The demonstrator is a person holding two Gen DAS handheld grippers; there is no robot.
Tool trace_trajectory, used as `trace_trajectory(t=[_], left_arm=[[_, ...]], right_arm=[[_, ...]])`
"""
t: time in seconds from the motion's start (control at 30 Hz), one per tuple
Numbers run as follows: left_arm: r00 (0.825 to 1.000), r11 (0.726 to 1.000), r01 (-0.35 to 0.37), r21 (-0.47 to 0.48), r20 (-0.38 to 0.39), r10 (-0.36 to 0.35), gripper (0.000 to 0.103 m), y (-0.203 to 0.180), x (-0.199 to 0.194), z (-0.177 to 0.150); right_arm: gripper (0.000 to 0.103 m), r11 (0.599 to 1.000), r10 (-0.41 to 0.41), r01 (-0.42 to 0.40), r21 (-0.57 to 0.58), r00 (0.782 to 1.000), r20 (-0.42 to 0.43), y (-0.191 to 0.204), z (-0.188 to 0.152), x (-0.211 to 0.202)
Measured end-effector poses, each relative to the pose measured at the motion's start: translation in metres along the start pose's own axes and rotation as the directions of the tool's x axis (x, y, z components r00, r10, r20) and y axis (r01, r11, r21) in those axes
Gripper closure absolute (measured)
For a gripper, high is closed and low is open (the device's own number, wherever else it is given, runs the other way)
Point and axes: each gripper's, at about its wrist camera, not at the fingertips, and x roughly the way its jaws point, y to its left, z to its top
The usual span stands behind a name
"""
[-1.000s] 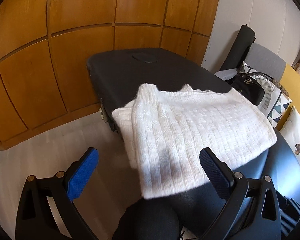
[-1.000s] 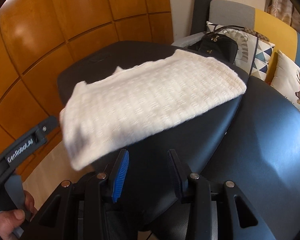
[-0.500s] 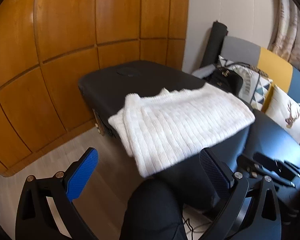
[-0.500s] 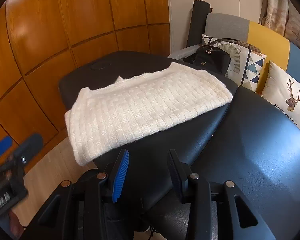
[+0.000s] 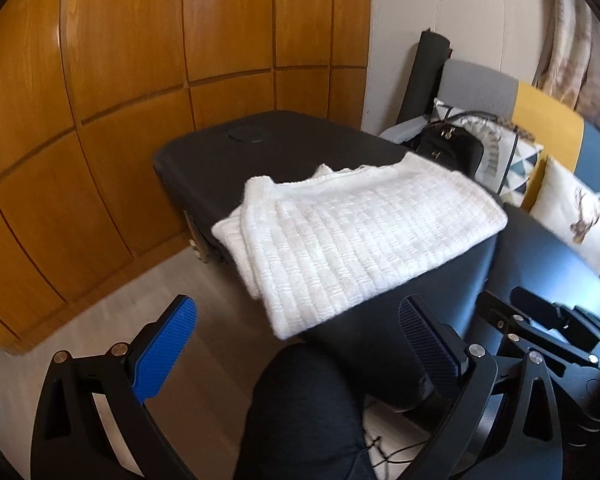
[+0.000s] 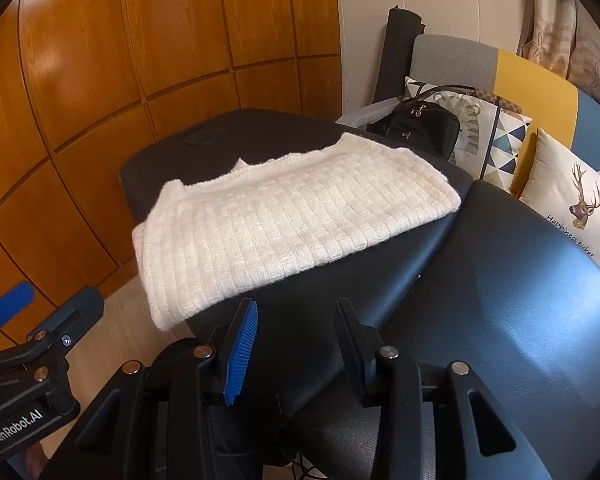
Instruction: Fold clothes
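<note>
A folded white chunky-knit sweater (image 6: 288, 224) lies flat on a black padded table (image 6: 500, 300), with one corner hanging over the table's near-left edge above the pale wood floor (image 5: 100, 320). The left gripper (image 5: 296, 344), a black frame with blue ribbed pads, sits low in the left wrist view with its two fingers spread wide and nothing between them; a dark-trousered knee (image 5: 308, 400) of the person shows below the gap. The right gripper (image 6: 296, 340), of the same build, hangs over the table's near edge with its fingers partly apart and empty, clear of the sweater. Each gripper also appears at the edge of the other's view. Orange-brown wooden wall panels (image 5: 140, 80) fill the background on the left. Behind the table on the right, a black handbag (image 6: 424, 128) rests against a geometric-patterned cushion (image 6: 496, 136), with a cream cushion printed with a deer head (image 6: 576, 208) beside it.
</note>
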Motion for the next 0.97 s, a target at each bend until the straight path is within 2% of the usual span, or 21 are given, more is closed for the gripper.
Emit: trace_trajectory(t=[0.2, 0.4, 0.6, 0.8, 0.97], left_arm=[[0.998, 1.000, -0.004, 0.013, -0.068, 0.005, 0.000, -0.001, 0.012, -0.002], [0.997, 1.000, -0.016, 0.023, -0.072, 0.018, 0.000, -0.006, 0.013, -0.004], [0.987, 0.993, 0.103, -0.052, -0.116, -0.108, 0.000, 0.001, 0.021, -0.012], [0.996, 0.998, 0.067, -0.019, -0.063, -0.068, 0.000, -0.003, 0.015, -0.012], [0.993, 0.999, 0.039, -0.021, -0.111, -0.041, 0.000, -0.003, 0.023, -0.012]], right_arm=[[0.062, 1.000, -0.007, 0.007, -0.019, 1.000, -0.017, 0.003, -0.003, 0.004], [0.062, 0.999, -0.016, 0.016, -0.028, 1.000, -0.011, 0.004, -0.004, 0.003], [0.062, 1.000, -0.023, 0.023, -0.010, 1.000, -0.021, -0.002, -0.005, 0.006], [0.062, 1.000, -0.025, 0.024, -0.016, 0.999, -0.024, -0.001, -0.006, 0.007], [0.062, 1.000, -0.022, 0.021, -0.020, 0.999, -0.031, 0.000, -0.007, 0.009]])
